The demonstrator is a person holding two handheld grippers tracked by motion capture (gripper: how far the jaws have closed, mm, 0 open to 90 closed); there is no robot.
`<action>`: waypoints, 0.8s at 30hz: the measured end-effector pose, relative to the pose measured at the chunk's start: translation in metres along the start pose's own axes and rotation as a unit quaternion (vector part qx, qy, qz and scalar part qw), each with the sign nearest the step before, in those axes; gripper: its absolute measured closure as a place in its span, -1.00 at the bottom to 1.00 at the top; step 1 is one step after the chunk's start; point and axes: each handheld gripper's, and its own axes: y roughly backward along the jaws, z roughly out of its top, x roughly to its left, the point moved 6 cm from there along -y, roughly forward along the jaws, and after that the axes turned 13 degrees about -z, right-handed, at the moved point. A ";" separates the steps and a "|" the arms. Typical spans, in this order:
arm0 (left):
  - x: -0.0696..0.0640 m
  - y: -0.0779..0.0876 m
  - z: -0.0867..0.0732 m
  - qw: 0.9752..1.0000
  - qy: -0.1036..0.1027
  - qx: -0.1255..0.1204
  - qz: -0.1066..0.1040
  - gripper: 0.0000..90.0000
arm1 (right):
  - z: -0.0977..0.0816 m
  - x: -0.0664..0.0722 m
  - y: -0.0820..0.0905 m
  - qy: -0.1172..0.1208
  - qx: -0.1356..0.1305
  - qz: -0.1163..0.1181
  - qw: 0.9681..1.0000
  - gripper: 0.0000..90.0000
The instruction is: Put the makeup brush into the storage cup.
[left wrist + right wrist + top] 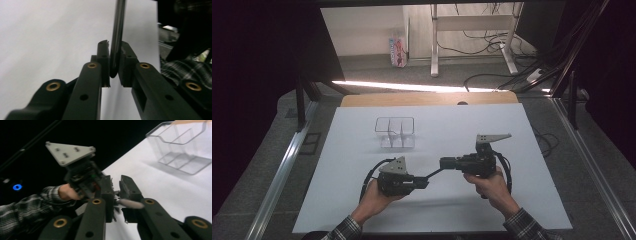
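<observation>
A thin dark rod (434, 173) spans the gap between my two grippers above the white table sheet (512, 200). My left gripper (424, 182) is shut on one end; in the left gripper view the rod (117, 37) runs straight up from between the two pads. My right gripper (443, 163) faces left toward it. In the right gripper view the rod's pale blurred end (130, 204) sits between the narrow jaws and crosses the right one, so this gripper (117, 195) looks shut on it. The left gripper (82, 173) with its grey plate is just beyond.
A clear plastic tray (395, 132) with dividers stands behind the grippers on the sheet, also seen in the right gripper view as the tray (182, 150) at the upper right. A wooden table edge (427, 98) lies behind it. Metal rails (282, 170) flank the table.
</observation>
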 end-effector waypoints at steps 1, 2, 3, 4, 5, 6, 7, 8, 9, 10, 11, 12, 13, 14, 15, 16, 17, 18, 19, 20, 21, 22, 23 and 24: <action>0.002 0.001 -0.001 1.000 0.007 -0.001 0.008 0.69 | 0.000 0.001 0.000 0.006 0.001 -0.008 1.000 0.82; 0.002 0.001 -0.001 1.000 0.007 -0.001 0.008 0.59 | 0.000 0.001 0.000 0.006 0.001 -0.008 1.000 0.82; 0.004 0.003 -0.001 1.000 0.010 0.003 0.021 0.46 | 0.000 0.003 -0.001 0.027 0.007 -0.027 0.999 0.83; 0.004 0.003 -0.001 1.000 0.010 0.003 0.021 0.39 | 0.000 0.003 -0.001 0.027 0.007 -0.027 0.999 0.83; 0.005 0.004 -0.001 1.000 0.011 0.002 0.024 0.31 | 0.000 0.002 0.000 0.038 0.011 -0.041 0.998 0.83; 0.005 0.005 0.000 1.000 0.011 0.003 0.029 0.31 | 0.000 0.002 0.000 0.038 0.011 -0.041 0.998 0.83; 0.006 0.006 0.000 0.999 0.014 0.006 0.037 0.12 | 0.000 0.001 0.000 0.047 0.014 -0.055 0.997 0.83; 0.006 0.006 0.000 0.999 0.014 0.006 0.037 0.07 | 0.000 0.000 0.001 0.054 0.018 -0.064 0.996 0.83; 0.007 0.007 -0.001 0.999 0.015 0.007 0.042 0.01 | 0.000 0.000 0.001 0.059 0.019 -0.070 0.996 0.83; 0.007 0.006 -0.001 0.999 0.017 0.009 0.044 -0.05 | 0.000 -0.001 0.001 0.065 0.022 -0.079 0.994 0.82; 0.007 0.006 -0.001 0.999 0.017 0.011 0.045 -0.10 | 0.000 -0.001 0.002 0.075 0.029 -0.092 0.992 0.83; 0.007 0.006 -0.001 0.999 0.017 0.011 0.045 -0.15 | 0.000 -0.001 0.002 0.075 0.029 -0.092 0.992 0.83; 0.007 0.006 -0.001 0.999 0.016 0.013 0.046 -0.15 | 0.000 -0.002 0.002 0.084 0.033 -0.102 0.991 0.82; 0.007 0.005 -0.001 0.999 0.017 0.016 0.047 -0.19 | 0.000 -0.001 0.001 0.092 0.037 -0.110 0.989 0.82; 0.007 0.004 -0.001 0.999 0.017 0.017 0.047 -0.24 | -0.001 -0.001 0.001 0.108 0.051 -0.125 0.985 0.82; 0.007 0.004 -0.001 0.999 0.017 0.017 0.047 -0.26 | -0.001 0.000 0.000 0.113 0.055 -0.128 0.984 0.82; 0.007 0.003 0.000 0.999 0.019 0.018 0.046 -0.28 | -0.002 0.000 0.000 0.115 0.060 -0.131 0.983 0.82; 0.007 0.002 0.000 0.999 0.019 0.020 0.045 -0.29 | -0.002 0.000 -0.001 0.121 0.068 -0.137 0.981 0.82; 0.006 0.002 0.000 0.999 0.018 0.021 0.044 -0.29 | -0.003 0.001 -0.001 0.127 0.074 -0.141 0.979 0.82; 0.006 0.002 0.000 0.999 0.018 0.021 0.044 -0.30 | -0.003 0.001 -0.001 0.127 0.074 -0.141 0.979 0.82; 0.006 0.001 0.000 0.999 0.018 0.022 0.043 -0.30 | -0.004 0.003 -0.003 0.138 0.085 -0.145 0.976 0.82; 0.006 0.000 0.000 0.999 0.019 0.023 0.041 -0.30 | -0.004 0.003 -0.003 0.138 0.085 -0.145 0.976 0.82; 0.005 -0.002 0.000 0.999 0.019 0.025 0.038 -0.30 | -0.005 0.005 -0.006 0.152 0.097 -0.149 0.972 0.82; 0.005 -0.002 0.000 0.999 0.019 0.025 0.038 -0.29 | -0.005 0.005 -0.006 0.152 0.097 -0.149 0.972 0.82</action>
